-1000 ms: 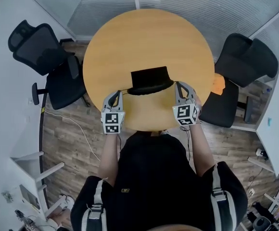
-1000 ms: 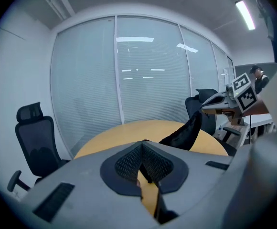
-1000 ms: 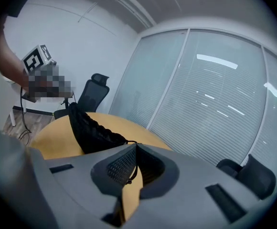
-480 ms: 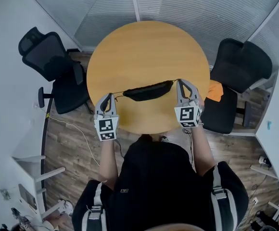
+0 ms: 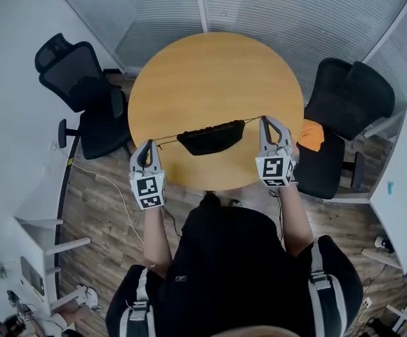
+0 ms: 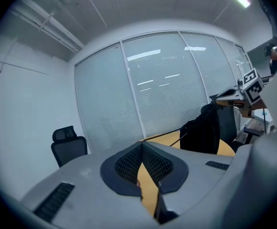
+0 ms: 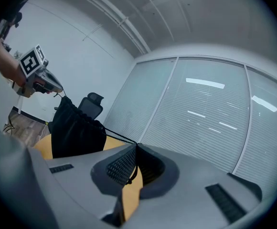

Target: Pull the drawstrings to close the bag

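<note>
Two tools (image 5: 149,144) (image 5: 264,121), drawstrings (image 5: 167,140) taut, bag (image 5: 210,137) between.

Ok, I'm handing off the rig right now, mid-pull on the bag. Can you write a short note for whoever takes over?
Left gripper: shut on the left drawstring.
Right gripper: shut on the right drawstring.
Black bag: strung between the two grippers over the round table, both strings taut.
Done: both strings gripped, bag mouth partly gathered.
Left: probably pull the grippers further apart until the mouth bunches fully shut.
</note>
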`<action>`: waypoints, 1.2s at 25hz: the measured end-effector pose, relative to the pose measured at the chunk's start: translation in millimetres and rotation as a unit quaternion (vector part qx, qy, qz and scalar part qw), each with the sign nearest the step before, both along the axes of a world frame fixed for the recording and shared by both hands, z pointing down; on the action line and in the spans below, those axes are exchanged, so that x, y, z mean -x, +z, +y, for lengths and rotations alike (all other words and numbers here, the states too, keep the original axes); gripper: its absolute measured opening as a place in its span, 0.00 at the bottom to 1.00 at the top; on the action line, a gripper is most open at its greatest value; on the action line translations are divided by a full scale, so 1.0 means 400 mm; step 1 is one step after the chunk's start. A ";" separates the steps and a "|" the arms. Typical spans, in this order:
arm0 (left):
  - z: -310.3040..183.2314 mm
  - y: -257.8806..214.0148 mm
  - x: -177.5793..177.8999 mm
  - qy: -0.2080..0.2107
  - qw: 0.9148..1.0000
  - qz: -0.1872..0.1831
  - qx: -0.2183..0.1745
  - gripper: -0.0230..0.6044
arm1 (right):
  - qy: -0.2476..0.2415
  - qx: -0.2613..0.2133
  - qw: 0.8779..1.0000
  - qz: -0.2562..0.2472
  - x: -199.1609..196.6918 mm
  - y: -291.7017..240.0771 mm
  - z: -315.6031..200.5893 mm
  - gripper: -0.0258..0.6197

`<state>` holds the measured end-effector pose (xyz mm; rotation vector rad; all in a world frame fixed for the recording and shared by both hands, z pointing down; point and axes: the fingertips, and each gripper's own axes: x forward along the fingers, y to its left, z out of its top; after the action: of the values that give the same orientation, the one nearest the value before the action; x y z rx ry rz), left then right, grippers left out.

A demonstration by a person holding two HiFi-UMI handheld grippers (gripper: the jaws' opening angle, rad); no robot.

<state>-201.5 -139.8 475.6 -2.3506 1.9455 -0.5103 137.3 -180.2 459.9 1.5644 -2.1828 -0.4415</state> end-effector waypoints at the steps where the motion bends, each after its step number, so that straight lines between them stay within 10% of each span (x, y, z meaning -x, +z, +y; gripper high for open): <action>1: 0.008 -0.006 0.003 -0.005 1.000 -0.001 -0.005 0.06 | -0.001 -0.002 1.000 0.002 -0.004 -0.002 0.005 0.13; 30: 0.109 0.000 0.032 -0.086 0.996 -0.010 0.008 0.06 | 0.011 0.009 1.000 0.021 -0.160 0.053 0.071 0.13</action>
<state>-214.3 -96.2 475.8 -2.1881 2.1555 -0.5595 201.4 -151.6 481.3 1.5539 -2.1293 -0.4418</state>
